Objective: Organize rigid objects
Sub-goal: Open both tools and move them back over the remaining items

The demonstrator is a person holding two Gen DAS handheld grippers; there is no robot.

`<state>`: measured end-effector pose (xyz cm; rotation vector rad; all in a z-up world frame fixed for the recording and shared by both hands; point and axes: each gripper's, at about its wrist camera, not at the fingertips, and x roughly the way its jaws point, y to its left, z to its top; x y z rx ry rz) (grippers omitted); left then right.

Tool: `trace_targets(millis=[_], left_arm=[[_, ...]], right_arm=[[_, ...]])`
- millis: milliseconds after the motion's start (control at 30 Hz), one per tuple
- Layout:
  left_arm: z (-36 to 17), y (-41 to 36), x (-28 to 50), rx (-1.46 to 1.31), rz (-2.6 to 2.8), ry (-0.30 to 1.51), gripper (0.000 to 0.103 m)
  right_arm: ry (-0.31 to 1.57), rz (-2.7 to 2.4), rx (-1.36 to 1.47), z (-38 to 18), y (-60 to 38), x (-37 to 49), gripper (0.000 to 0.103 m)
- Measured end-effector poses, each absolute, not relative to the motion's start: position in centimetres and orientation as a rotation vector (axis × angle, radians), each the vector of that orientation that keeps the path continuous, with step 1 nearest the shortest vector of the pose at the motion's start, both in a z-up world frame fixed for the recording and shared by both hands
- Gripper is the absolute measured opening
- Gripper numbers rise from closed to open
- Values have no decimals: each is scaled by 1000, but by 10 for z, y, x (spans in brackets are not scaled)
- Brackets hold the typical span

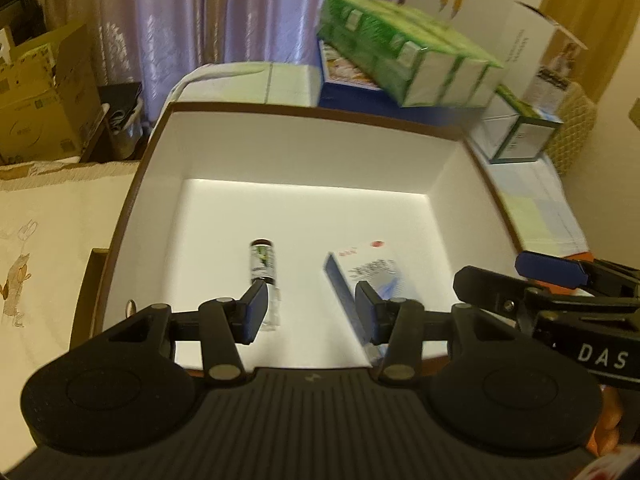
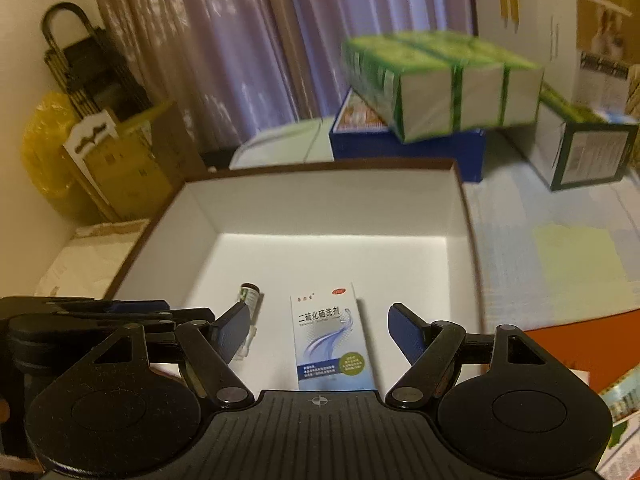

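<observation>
I hold both the left hand-held gripper [image 1: 311, 308] and right hand-held gripper [image 2: 318, 336] released and empty above the white box [image 2: 328, 208] containing a vial [image 2: 250, 300] and carton [image 2: 330, 340].

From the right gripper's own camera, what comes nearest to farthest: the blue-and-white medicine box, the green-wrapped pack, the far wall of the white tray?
From the right gripper:
1. Medicine box, lying in the tray, between the fingers in view.
2. Tray's far wall, straight ahead.
3. Green-wrapped pack, beyond the tray, upper right.
</observation>
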<state>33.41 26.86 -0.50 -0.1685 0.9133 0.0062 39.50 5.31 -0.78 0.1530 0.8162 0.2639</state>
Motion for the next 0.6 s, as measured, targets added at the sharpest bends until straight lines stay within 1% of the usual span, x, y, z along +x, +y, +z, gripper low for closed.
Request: trace_targets(millis=[133,367,600], left_arm=[[5,249,314,-161,-27,894,43],[10,201,280,-133,-81,893,43],[2,153,254,-112,-126,916,43]], right_arm=[[765,293,162,4,37,368,73],[776,309,211,9,1,325,73],[802,311,215,7,-43,283,73]])
